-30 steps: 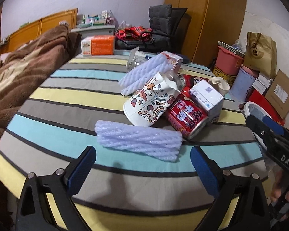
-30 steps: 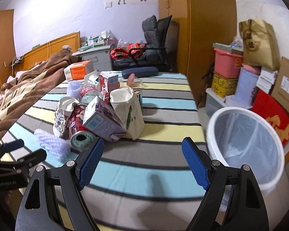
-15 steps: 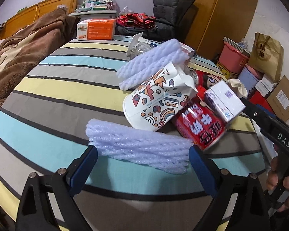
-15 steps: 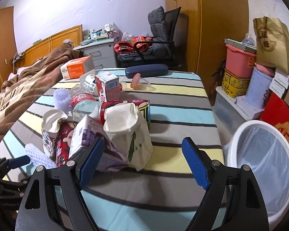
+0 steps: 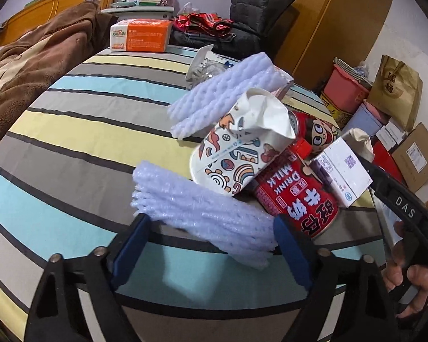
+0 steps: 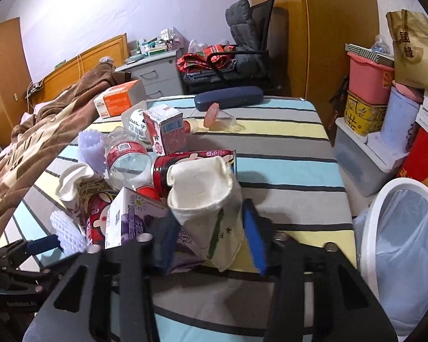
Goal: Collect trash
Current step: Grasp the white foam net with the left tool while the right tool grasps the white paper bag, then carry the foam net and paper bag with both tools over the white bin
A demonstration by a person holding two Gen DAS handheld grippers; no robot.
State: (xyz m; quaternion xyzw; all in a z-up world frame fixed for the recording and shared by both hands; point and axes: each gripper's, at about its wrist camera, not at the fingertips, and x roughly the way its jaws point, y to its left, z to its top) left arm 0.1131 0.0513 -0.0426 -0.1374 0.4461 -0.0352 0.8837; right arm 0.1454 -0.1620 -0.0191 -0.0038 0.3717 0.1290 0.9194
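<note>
The foam sleeve (image 5: 202,213) lies on the striped table (image 5: 80,131) nearest the left gripper (image 5: 211,248), the printed cup (image 5: 236,154) and milk can (image 5: 296,199) just behind it — the bin (image 6: 402,245) stands off the table's right edge.

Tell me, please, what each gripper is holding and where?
Neither has clamped yet: the left gripper brackets the foam net's ends, the right gripper the crumpled paper cup's lower body.

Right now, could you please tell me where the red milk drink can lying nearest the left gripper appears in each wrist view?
Left wrist: the red milk can lies right of centre, under the patterned paper cup.
Right wrist: only a sliver of it shows at lower left, behind the purple-and-white carton.
Shared landmark: the orange box at the table's far end.
</note>
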